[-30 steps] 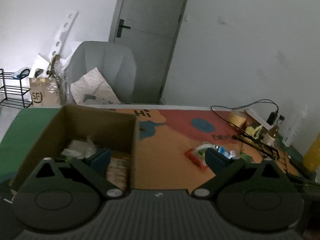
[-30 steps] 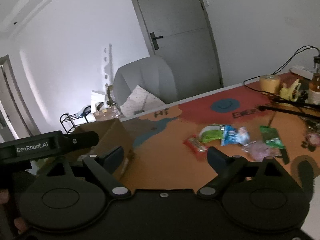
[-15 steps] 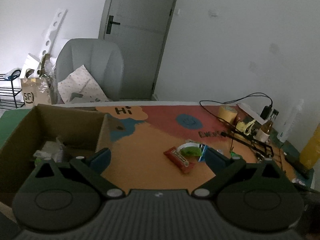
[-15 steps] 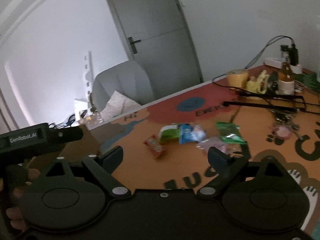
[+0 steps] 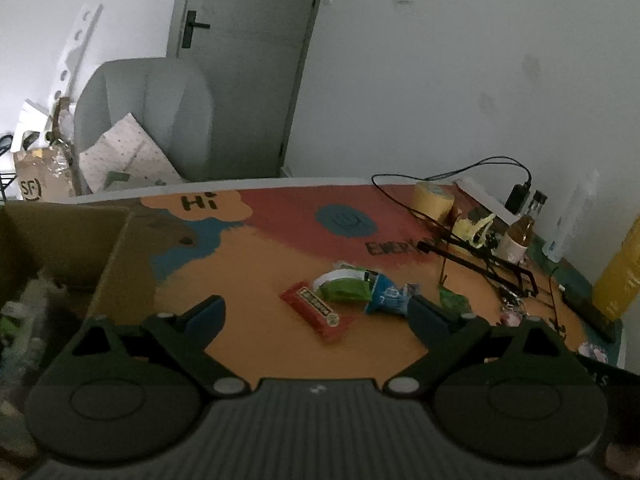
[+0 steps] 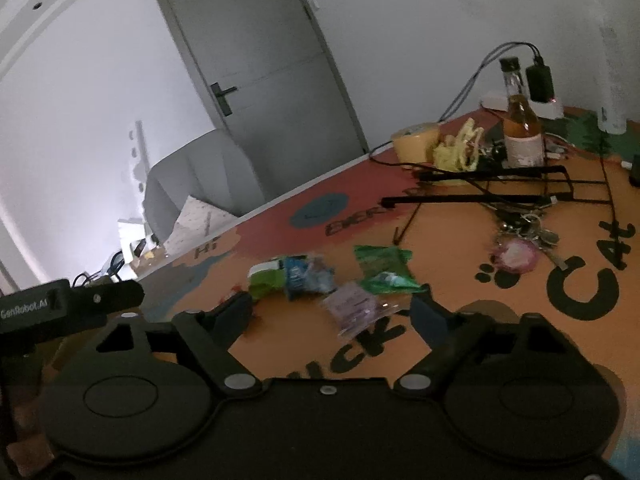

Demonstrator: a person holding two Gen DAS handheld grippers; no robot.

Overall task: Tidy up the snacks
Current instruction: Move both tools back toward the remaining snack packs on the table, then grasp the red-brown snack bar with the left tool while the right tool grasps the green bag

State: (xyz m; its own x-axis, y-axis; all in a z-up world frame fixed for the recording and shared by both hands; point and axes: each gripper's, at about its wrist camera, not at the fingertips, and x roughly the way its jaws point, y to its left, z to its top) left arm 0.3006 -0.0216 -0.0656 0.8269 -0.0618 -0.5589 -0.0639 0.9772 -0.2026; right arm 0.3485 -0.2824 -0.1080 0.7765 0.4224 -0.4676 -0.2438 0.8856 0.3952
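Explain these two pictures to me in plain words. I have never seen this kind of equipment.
There is no robot here: a person holds one two-fingered claw in each hand, with a wide-angle camera on each looking along the fingers. One picture comes from the left claw, the other from the right claw. Both are open and hold nothing. On the colourful table mat lie loose snacks: a red bar, a green packet, a blue packet and a purple packet. A cardboard box on the left already holds some items.

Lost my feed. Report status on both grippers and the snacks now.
Left gripper open, empty, facing red snack bar. Right gripper open, empty, over purple packet. Green and blue packets loose on mat. Nothing blocking.
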